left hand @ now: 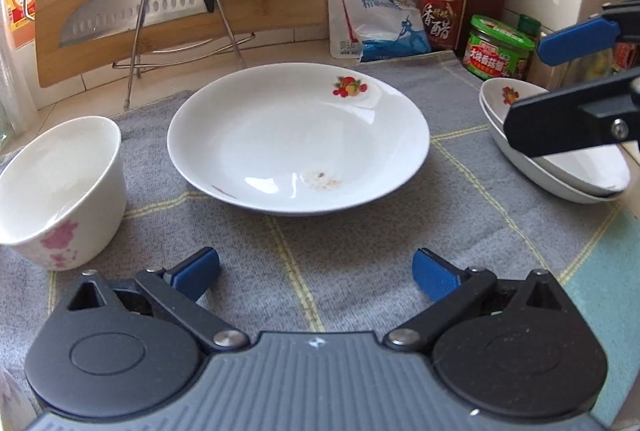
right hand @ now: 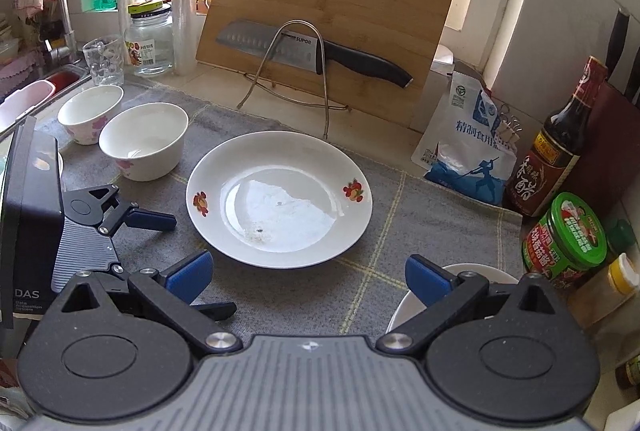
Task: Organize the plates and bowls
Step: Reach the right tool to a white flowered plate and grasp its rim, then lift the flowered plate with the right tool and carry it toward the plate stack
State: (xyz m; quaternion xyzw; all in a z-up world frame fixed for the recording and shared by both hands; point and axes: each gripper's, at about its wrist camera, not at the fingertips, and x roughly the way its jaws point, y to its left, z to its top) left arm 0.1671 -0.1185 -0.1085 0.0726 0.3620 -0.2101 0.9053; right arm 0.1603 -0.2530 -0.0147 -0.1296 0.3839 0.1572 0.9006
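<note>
Both grippers, left gripper [left hand: 316, 273] and right gripper [right hand: 306, 277], have their fingers wide apart holding nothing, just in front of the white plate [left hand: 298, 139] on the gray cloth [left hand: 360, 251], which looks hard, slippery and breakable, so grab its thin rim.

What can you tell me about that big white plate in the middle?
The plate is round, shallow, glossy white, likely ceramic, with small fruit decals on its rim. It lies flat and upright on the grey cloth, holding only a brownish smudge near its centre. Nothing else touches it; both open grippers are clear of it.
</note>
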